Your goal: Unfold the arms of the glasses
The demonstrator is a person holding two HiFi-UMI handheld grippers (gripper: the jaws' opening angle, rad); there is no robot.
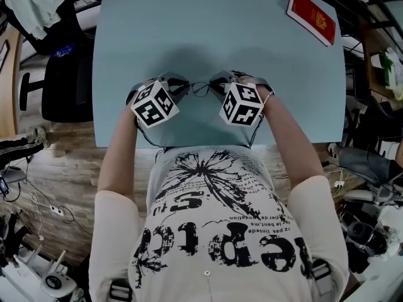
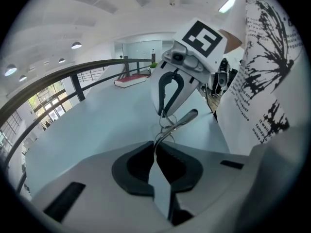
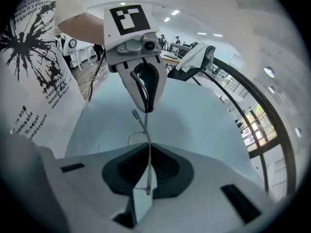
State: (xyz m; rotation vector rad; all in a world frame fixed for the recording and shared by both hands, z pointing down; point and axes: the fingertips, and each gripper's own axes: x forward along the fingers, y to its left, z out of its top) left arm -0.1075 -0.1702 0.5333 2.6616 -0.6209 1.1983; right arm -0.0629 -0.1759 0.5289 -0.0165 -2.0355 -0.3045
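Note:
Thin metal-framed glasses (image 1: pixel 201 88) hang just above the pale blue table (image 1: pixel 189 24), stretched between my two grippers. My left gripper (image 1: pixel 175 85) is shut on one end of the frame. In the left gripper view its pads (image 2: pixel 146 161) pinch thin wire, and an arm of the glasses (image 2: pixel 181 120) sticks out toward the right gripper (image 2: pixel 167 98). My right gripper (image 1: pixel 227 83) is shut on the other end. In the right gripper view a slim arm of the glasses (image 3: pixel 144 127) runs from its pads (image 3: pixel 160 166) up toward the left gripper (image 3: pixel 144 89). The lenses are mostly hidden by the marker cubes.
A red booklet (image 1: pixel 312 16) lies at the table's far right corner. A dark chair draped with clothes (image 1: pixel 44 17) stands off the table's left side. Cables and equipment (image 1: pixel 38 257) cover the wooden floor on both sides of the person.

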